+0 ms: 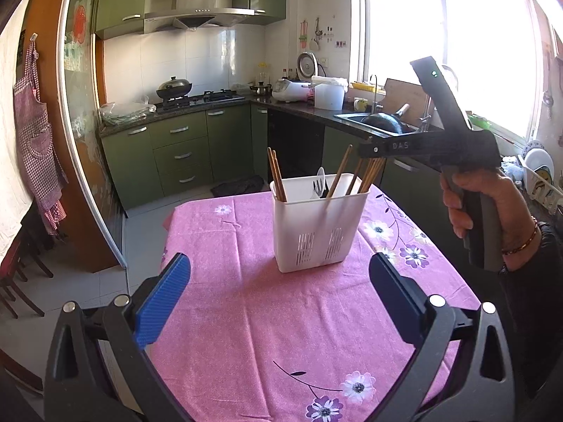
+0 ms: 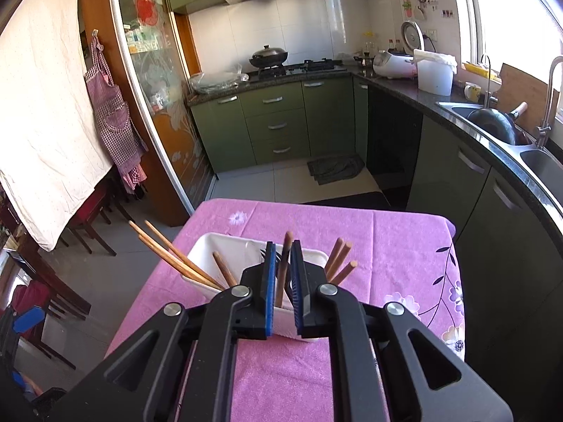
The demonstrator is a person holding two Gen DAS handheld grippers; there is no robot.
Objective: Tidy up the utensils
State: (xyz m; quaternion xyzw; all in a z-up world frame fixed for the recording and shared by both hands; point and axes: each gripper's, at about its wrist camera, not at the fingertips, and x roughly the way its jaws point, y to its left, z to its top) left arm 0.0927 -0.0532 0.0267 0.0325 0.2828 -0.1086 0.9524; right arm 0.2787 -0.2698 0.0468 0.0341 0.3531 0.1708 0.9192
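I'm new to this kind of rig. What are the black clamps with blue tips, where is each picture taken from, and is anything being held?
There is no robot: a person holds a hand-operated gripper in each hand, and a camera on each looks along its fingers.

The left camera shows the left gripper wide open and empty above the pink floral tablecloth. The person's right hand grips the other tool's handle.

The right camera shows the right gripper closed around one wooden chopstick, which stands in the white utensil holder. The holder sits on the cloth and also holds more chopsticks and a dark fork.
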